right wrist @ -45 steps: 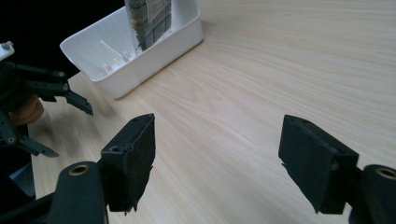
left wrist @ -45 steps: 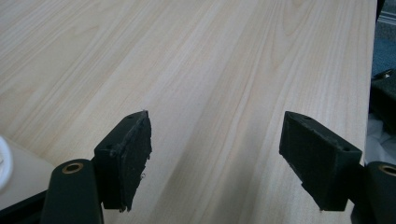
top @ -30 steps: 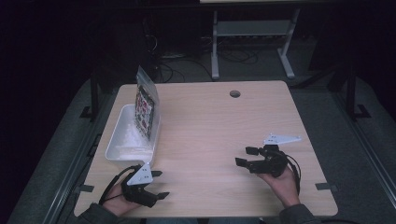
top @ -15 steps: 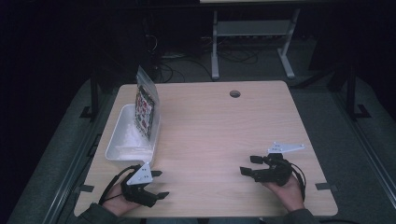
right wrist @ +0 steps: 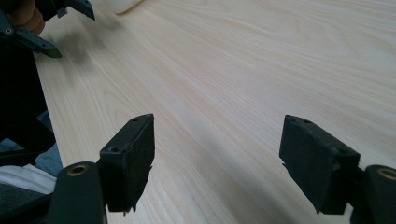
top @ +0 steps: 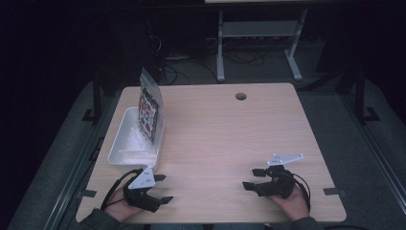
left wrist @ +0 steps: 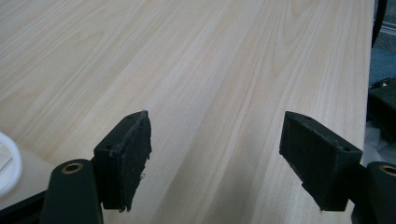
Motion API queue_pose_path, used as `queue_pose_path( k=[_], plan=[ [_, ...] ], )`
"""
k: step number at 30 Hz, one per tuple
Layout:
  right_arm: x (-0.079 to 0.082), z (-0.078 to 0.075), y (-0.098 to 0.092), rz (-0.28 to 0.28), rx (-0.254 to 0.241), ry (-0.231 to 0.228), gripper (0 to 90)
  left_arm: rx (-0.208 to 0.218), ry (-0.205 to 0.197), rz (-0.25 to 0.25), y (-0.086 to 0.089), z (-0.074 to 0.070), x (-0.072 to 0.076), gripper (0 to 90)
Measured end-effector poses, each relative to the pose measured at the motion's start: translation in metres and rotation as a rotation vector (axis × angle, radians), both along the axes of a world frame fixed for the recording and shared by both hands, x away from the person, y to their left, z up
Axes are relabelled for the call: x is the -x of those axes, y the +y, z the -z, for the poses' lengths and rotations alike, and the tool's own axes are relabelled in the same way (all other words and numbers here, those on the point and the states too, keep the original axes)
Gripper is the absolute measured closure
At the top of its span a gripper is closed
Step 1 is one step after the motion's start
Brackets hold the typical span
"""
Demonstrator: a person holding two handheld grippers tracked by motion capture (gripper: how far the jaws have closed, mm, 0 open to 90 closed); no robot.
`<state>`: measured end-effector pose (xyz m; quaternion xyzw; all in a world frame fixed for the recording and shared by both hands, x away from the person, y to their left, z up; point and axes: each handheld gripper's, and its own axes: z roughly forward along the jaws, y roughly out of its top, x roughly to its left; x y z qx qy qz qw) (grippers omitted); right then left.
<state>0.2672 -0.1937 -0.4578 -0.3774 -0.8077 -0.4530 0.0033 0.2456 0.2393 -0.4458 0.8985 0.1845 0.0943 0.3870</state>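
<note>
Near the table's front-left corner, my left gripper (top: 165, 188) rests on the wood in a hand, open, with nothing between its jaws (left wrist: 215, 154). At the front right, my right gripper (top: 249, 178) lies open and points left toward the other one; bare wood shows between its jaws (right wrist: 217, 158). A white tray (top: 125, 151) stands along the left edge just beyond the left gripper. In it, a clear plastic bag (top: 149, 108) with printed contents stands upright against the right wall.
The light wooden table (top: 225, 134) has a round cable hole (top: 241, 96) near its far edge. The right gripper view shows the left gripper (right wrist: 42, 23) at the top left. Beyond the table are a dark floor, cables and a metal stand (top: 258, 33).
My right gripper has drawn back toward the table's front edge and settled lower. The left gripper, the tray and the bag have stayed put.
</note>
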Motion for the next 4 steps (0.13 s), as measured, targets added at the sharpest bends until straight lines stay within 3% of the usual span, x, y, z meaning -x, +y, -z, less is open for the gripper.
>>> queue_pose_path(
  k=[4],
  plan=[
    [0.0002,0.0006,0.0037,-0.007,0.002,0.0,25.9,0.001,0.0,0.002,0.0002,0.0001,-0.0003,24.5]
  ],
)
